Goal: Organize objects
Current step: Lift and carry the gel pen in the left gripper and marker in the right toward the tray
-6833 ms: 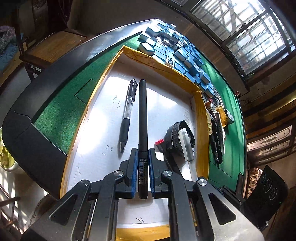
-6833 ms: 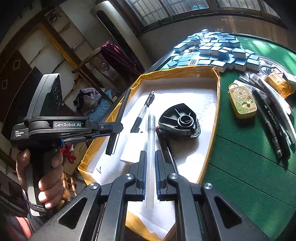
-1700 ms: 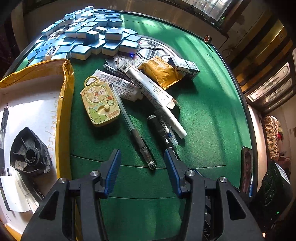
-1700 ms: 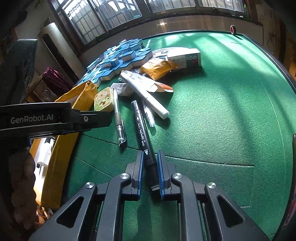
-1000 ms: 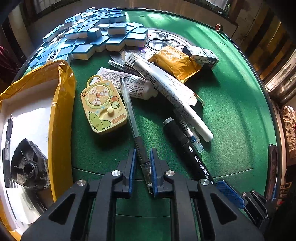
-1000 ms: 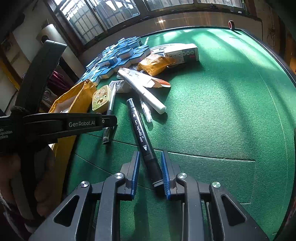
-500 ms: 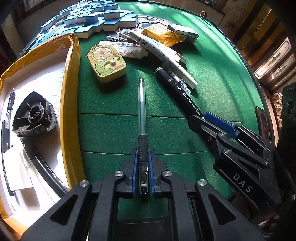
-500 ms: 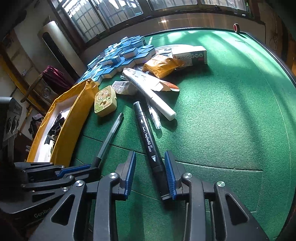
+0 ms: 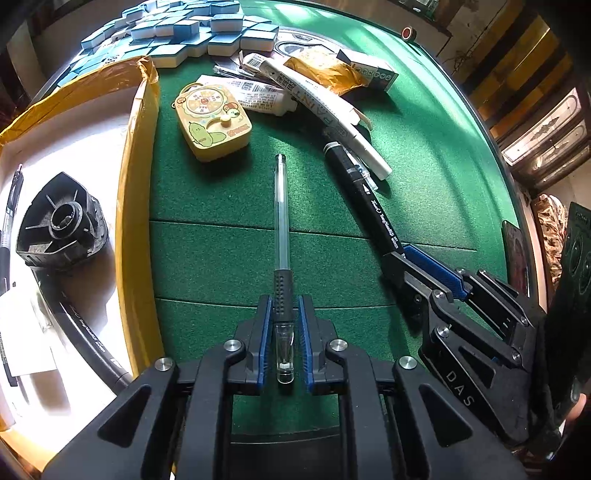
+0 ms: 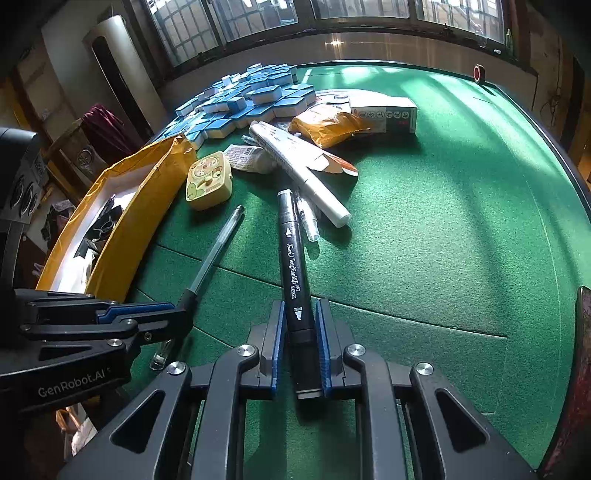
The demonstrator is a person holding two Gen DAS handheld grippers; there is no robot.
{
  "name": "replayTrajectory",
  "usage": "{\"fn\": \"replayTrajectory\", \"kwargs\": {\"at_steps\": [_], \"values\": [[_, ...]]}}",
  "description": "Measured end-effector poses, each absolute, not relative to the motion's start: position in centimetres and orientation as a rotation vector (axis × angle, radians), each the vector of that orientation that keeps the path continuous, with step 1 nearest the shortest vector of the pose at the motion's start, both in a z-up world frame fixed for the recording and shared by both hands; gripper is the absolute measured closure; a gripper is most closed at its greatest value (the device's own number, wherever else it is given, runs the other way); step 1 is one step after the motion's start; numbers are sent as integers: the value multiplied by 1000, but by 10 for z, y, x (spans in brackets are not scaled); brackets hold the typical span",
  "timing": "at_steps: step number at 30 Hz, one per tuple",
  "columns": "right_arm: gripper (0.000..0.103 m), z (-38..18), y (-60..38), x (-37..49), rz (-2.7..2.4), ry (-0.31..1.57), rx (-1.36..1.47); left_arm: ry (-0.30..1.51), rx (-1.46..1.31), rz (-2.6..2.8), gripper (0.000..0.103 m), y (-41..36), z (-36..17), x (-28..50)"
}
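Observation:
A clear gel pen [image 9: 280, 206] with a black grip lies on the green felt, pointing away from me. Its tip end sits between the blue pads of my left gripper [image 9: 283, 301]. The jaws are opening, and a thin gap shows on each side of the pen. To its right a black art marker [image 10: 291, 258] lies on the felt. My right gripper [image 10: 299, 306] is closing, and its pads press on the marker's near end. The right wrist view shows the left gripper [image 10: 177, 314] low at the left. The left wrist view shows the right gripper [image 9: 399, 254].
A yellow-edged box [image 9: 138, 166] at the left holds a black plastic part [image 9: 61, 225] and pens. Beyond the pens lie a yellow toy case [image 9: 212, 122], a white paint-pen carton [image 9: 325, 107], an orange packet [image 9: 325, 70] and several blue tiles [image 9: 192, 29]. Bare felt stretches to the right.
My left gripper drew the clear pen back out of the pile, then its jaws loosened slightly. My right jaws widened around the marker and have now narrowed onto it.

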State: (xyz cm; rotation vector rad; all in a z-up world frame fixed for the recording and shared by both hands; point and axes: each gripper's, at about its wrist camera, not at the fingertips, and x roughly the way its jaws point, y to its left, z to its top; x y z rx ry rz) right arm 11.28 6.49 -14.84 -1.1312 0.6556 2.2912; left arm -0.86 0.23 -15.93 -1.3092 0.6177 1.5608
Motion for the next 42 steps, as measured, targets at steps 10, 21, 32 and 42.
{"fn": "replayTrajectory", "kwargs": {"at_steps": [10, 21, 32, 42], "values": [[87, -147, 71, 106, 2297, 704, -1112, 622, -1271, 1587, 73, 19, -160, -7], [89, -149, 69, 101, 2295, 687, -1108, 621, -1225, 1641, 95, 18, -164, -13], [90, -147, 72, 106, 2306, 781, -1069, 493, -1277, 1585, 95, 7, -156, -23], [90, -129, 61, 110, 2354, 814, -975, 398, -1323, 1541, 95, -4, -147, -31]]}}
